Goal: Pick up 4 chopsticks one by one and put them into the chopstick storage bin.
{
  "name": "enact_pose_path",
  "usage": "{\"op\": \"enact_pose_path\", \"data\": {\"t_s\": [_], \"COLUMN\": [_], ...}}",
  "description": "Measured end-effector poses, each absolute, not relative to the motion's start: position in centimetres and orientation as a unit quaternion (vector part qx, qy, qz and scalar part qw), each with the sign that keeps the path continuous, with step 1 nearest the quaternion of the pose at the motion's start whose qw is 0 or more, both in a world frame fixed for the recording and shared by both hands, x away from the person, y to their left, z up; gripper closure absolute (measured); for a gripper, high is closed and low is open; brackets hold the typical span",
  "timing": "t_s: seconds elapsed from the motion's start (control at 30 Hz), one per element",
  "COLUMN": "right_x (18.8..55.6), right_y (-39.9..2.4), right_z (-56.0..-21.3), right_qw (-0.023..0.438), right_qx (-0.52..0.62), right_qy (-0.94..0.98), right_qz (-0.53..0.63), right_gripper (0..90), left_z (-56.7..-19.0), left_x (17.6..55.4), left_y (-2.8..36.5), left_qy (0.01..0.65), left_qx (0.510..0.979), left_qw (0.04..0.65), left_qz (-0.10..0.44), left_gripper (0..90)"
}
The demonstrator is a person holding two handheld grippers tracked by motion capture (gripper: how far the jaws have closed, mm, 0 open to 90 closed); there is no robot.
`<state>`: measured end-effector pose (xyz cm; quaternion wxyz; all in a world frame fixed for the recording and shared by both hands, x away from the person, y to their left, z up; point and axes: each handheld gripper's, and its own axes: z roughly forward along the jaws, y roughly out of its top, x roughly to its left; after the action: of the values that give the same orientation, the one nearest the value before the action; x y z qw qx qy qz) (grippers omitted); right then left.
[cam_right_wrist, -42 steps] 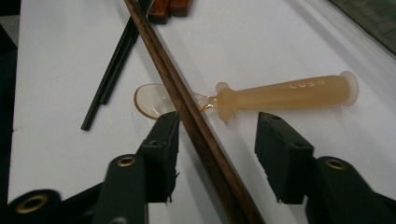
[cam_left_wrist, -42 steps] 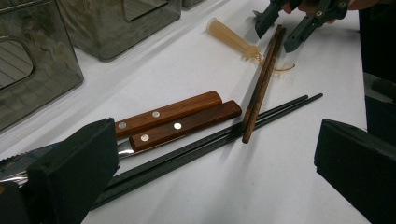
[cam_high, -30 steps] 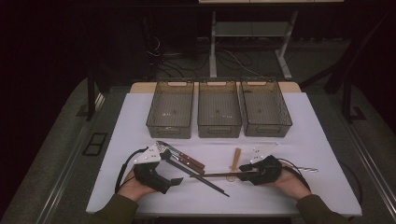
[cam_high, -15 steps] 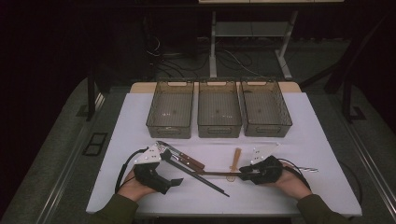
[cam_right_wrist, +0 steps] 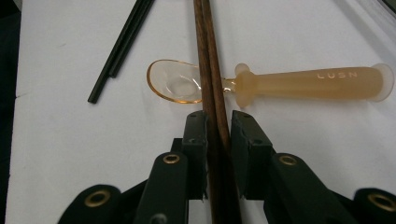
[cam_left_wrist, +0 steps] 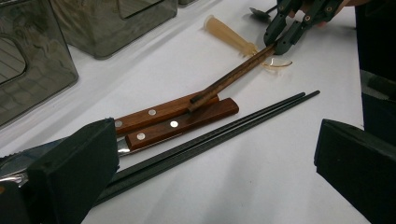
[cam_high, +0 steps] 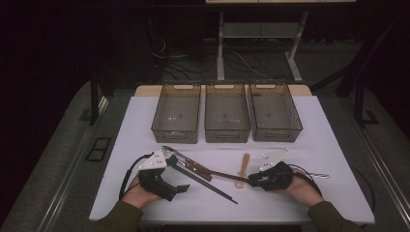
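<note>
Brown wooden chopsticks (cam_right_wrist: 211, 70), a slim dark-grained pair lying side by side, cross the clear bowl of an amber spoon (cam_right_wrist: 299, 81) on the white table (cam_high: 338, 145). The right gripper (cam_right_wrist: 218, 122) has just been closing, jaws now pinching that pair. The left gripper (cam_high: 183, 188) rests with its jaws wide apart beside black chopsticks (cam_left_wrist: 210, 137) and two wooden-handled knives (cam_left_wrist: 173, 119). Three bins (cam_high: 227, 113) line the far edge; bare tabletop lies to the right.

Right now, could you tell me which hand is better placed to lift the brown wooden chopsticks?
The right: the right gripper has just been closing around the brown wooden chopsticks, while the left gripper stands open beside the black chopsticks.
</note>
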<state>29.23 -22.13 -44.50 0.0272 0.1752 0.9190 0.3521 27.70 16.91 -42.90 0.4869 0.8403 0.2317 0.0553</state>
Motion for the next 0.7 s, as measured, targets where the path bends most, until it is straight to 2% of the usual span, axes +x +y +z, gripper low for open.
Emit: {"op": "enact_pose_path", "data": {"t_s": [0.57,0.67,0.7], "right_x": [28.99,28.94,28.92], "right_y": [-22.04,-22.04,-22.06], "right_z": [-44.26,-44.26,-44.25], "right_qw": [0.039,0.040,0.039], "right_qx": [0.175,0.175,0.176], "right_qy": [0.925,0.925,0.924], "right_qz": [0.336,0.335,0.337], "right_gripper": [78.2,77.0,72.9], "left_z": [-42.87,-42.86,-42.86], "left_x": [27.66,27.66,27.65], "left_y": [16.94,16.94,16.94], "left_qy": [0.233,0.231,0.232], "left_qx": [0.839,0.839,0.839], "left_qw": [0.489,0.490,0.490], "left_qz": [0.055,0.056,0.056], "left_gripper": [0.0,0.0,0.0]}}
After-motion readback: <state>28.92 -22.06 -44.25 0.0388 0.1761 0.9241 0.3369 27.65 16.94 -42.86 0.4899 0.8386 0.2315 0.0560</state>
